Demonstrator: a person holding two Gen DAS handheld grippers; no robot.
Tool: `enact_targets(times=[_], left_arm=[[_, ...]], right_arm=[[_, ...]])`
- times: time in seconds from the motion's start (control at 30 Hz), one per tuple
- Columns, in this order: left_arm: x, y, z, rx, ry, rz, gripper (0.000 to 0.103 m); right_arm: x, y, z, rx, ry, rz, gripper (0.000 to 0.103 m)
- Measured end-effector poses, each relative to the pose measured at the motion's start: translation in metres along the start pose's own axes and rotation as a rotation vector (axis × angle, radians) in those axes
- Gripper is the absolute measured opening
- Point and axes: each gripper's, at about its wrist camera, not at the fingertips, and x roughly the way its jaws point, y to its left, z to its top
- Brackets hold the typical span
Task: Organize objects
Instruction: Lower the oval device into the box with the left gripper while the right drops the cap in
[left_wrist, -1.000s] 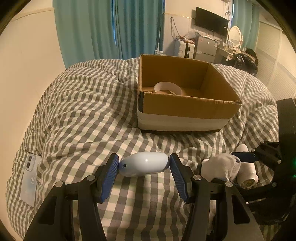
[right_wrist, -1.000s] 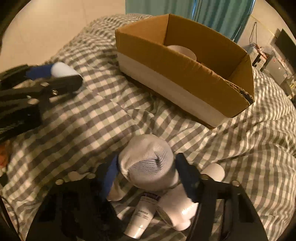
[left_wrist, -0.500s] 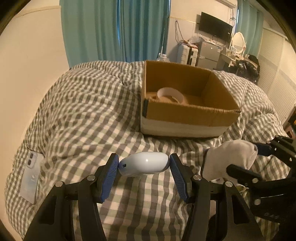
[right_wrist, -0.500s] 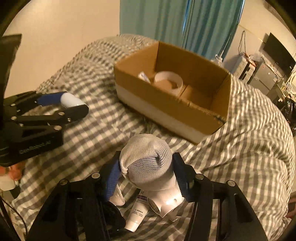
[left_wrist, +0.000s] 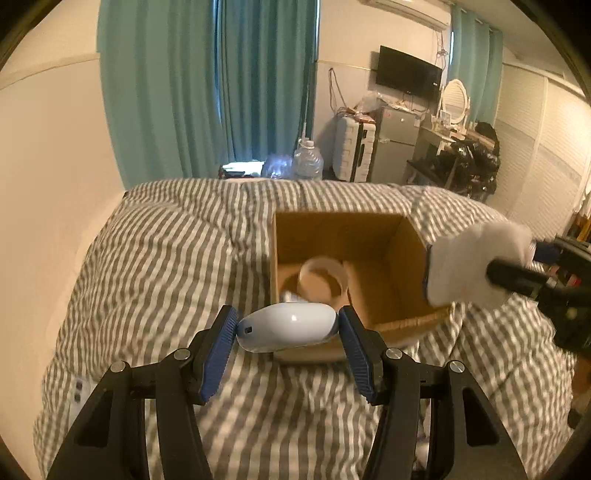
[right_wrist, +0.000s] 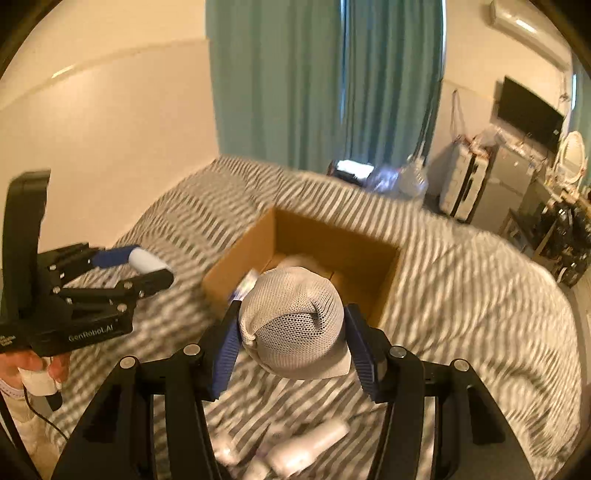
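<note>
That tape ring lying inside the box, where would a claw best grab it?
From straight above, I'd guess. The tape ring lies flat on the floor of the box with its hole facing up, and the box walls block any sideways approach. One finger could go into the hole and one outside, pinching the thin wall on the side away from the box's left wall.

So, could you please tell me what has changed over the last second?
Both grippers rose from the bed toward the cardboard box: the left gripper carrying the pale blue device, the right gripper the white mesh sock. Both grips, the box and its tape roll are unchanged.
</note>
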Motion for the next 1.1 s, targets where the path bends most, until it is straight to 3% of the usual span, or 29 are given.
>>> enact_targets(times=[0.23, 0.47, 0.83, 1.1], left_arm=[[0.04, -0.015, 0.051, 0.05, -0.023, -0.008, 0.058], [0.1, -0.025, 0.076, 0.075, 0.021, -0.074, 0.058], [0.173, -0.028, 0.061, 0.108, 0.138, -0.128, 0.058], [0.178, -0.029, 0.051, 0.119, 0.152, -0.121, 0.059]], right_arm=[[0.023, -0.021, 0.051, -0.022, -0.048, -0.029, 0.054], [0.087, -0.048, 0.064, 0.016, -0.007, 0.004, 0.054], [0.163, -0.065, 0.047, 0.007, 0.119, 0.051, 0.054], [0.166, -0.065, 0.036, 0.012, 0.128, 0.063, 0.057]])
